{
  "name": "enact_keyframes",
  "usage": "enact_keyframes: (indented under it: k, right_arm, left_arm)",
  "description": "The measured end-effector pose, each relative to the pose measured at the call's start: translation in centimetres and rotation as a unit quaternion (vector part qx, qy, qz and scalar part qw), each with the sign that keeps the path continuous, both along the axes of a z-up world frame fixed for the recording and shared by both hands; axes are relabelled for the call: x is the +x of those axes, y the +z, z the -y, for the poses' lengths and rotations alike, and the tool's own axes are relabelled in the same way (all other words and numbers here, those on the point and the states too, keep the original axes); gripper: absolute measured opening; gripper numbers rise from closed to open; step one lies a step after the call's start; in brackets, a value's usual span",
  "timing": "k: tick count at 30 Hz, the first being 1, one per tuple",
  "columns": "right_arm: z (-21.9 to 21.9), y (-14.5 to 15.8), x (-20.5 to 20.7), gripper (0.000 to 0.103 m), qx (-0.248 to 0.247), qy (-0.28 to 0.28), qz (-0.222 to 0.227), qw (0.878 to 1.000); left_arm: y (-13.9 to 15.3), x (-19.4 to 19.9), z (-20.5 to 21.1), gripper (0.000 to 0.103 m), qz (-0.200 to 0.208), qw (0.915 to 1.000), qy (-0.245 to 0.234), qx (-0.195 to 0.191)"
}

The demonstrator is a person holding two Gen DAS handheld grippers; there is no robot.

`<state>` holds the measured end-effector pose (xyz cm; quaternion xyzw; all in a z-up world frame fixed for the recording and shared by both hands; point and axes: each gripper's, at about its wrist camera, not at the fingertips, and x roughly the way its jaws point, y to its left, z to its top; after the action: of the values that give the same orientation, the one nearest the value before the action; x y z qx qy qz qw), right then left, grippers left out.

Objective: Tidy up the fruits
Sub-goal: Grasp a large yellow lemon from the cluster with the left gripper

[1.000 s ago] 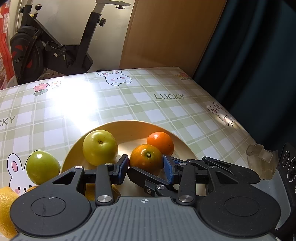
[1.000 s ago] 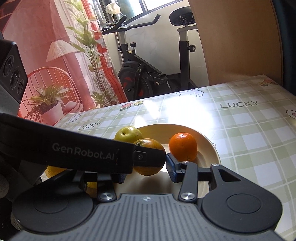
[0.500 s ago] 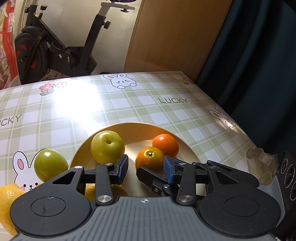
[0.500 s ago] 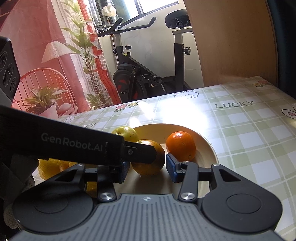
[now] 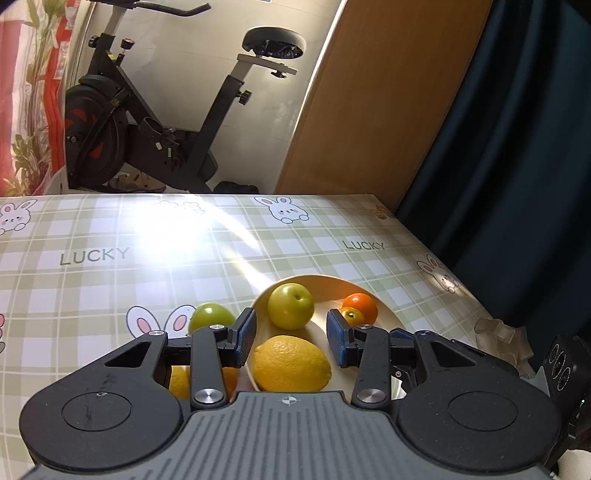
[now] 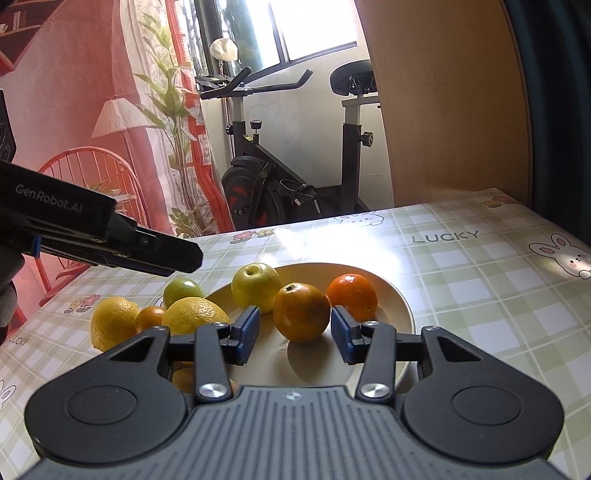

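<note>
Glossy plastic tablecloth (image 5: 258,251), smooth matt plate (image 6: 400,310), dimpled lemon (image 5: 291,363), wooden panel (image 5: 369,103)

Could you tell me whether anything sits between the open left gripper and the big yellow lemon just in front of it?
Nothing visible does. The left gripper is open and the lemon lies directly beneath the gap between its blue pads, at the near rim of the plate. The yellow-green apple sits beyond the lemon, not before it.

It was a home, a lived-in room: an exercise bike (image 6: 295,158) stood behind the table (image 6: 480,280) with its bunny-print checked cloth, a leafy houseplant (image 6: 173,122) left of the bike, a window (image 6: 306,26) above it, a wooden door (image 5: 369,110) to its right.
</note>
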<state>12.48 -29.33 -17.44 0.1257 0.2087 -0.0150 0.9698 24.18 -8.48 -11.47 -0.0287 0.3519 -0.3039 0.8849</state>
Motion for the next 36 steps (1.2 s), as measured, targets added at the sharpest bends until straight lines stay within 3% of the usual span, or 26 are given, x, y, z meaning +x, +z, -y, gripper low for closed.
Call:
enact_keyframes:
  k: [6, 10, 22, 26, 36]
  right_arm:
    - [-1.6, 1.5, 0.6, 0.046, 0.005, 0.029, 0.007, 1.000]
    - [-3.8, 2.4, 1.6, 0.046, -0.002, 0.065, 0.008, 0.998]
    - [-12.2, 1.3, 5.9, 0.046, -0.046, 0.190, -0.048, 0.979]
    - [-13.5, 0.1, 6.6, 0.046, -0.033, 0.193, -0.072, 0.978]
    - [-14.1, -0.5, 8.4, 0.047, -0.027, 0.183, -0.105, 0.977]
  left_arm:
    - [0.4, 0.3, -6.0, 0.044, 0.005, 0.9980, 0.062, 0.004]
    - [0.1, 0.7, -7.8, 0.044, 0.000, 0.9965, 0.083, -0.003]
    - [-2.9, 2.3, -8.1, 0.045, -0.033, 0.9969, 0.066, -0.025]
    - [-4.2, 2.7, -7.7, 0.045, -0.039, 0.9979, 0.045, -0.027]
    - [-6.2, 3.8, -8.3, 0.050, -0.059, 0.9953, 0.048, -0.061]
